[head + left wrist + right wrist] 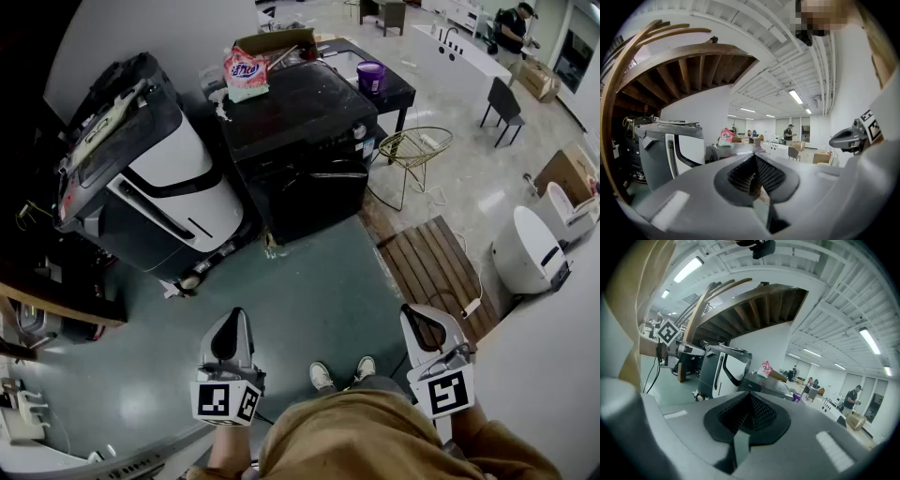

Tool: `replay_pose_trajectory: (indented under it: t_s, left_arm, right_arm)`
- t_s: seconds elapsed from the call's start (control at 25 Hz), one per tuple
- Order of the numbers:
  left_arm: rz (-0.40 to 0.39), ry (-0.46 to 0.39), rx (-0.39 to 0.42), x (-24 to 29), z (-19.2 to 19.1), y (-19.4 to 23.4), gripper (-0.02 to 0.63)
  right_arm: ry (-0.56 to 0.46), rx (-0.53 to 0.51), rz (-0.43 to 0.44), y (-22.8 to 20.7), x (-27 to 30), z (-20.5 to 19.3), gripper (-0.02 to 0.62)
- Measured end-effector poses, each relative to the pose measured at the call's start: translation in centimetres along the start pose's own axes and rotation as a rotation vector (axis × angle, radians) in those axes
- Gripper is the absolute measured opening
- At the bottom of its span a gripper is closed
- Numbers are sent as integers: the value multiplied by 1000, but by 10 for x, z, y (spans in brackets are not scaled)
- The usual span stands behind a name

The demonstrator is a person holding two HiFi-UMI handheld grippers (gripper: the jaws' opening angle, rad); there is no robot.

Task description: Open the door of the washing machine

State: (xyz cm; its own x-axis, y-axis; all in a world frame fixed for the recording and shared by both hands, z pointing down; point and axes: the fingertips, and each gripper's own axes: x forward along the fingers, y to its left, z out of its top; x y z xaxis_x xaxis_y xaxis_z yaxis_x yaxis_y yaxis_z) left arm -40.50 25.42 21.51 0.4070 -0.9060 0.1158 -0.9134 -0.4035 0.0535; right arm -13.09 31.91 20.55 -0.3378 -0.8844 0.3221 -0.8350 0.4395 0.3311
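Observation:
The black washing machine (298, 131) stands across the green floor ahead, its dark front door (317, 202) closed and facing me. A pink detergent bag (246, 73) and a purple tub (371, 75) sit on its top. Both grippers hang low near my body, well short of the machine. The left gripper (230, 339) is shut with nothing in it, and the right gripper (427, 330) also looks shut and empty. In the left gripper view the jaws (753, 180) meet, with the machine (733, 151) far beyond. In the right gripper view the jaws (749, 416) meet below the machine (764, 383).
A large white and black appliance (155, 183) leans just left of the washing machine. A gold wire stool (414, 145) stands to its right, with a slatted wooden board (436, 267) and white appliances (530, 248) nearer me. My shoes (342, 373) are on the green floor.

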Motion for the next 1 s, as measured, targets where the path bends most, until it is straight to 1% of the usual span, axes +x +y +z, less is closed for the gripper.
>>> replay_pose_trajectory:
  t_s: [0.16,0.28,0.48,0.6,0.8,1.0]
  left_arm:
    - [-6,-2,3,7,-3,7,60]
    - [-20,-3,-6,9,-6,-3,60]
    - [-50,-4,5,21,-1,-25,60]
    - [-45,-14,-5,27,3,-35,61]
    - [-30,-48,5,31,14,-47,61]
    - [-60,-21,-15,39,11,-57,69]
  right_arm:
    - [-18,-23,-9,3,9,8,3]
    - [-15,-8,-27,-1,0,4,3]
    - [-18,9,-61,-18,-14,-6,3]
    - [-26,25,-73,-29,-22,-10,3]
    - [-35,56,-73,-44,-32,-19,3]
    - [-46,59,-78,-56,-39,-24,3]
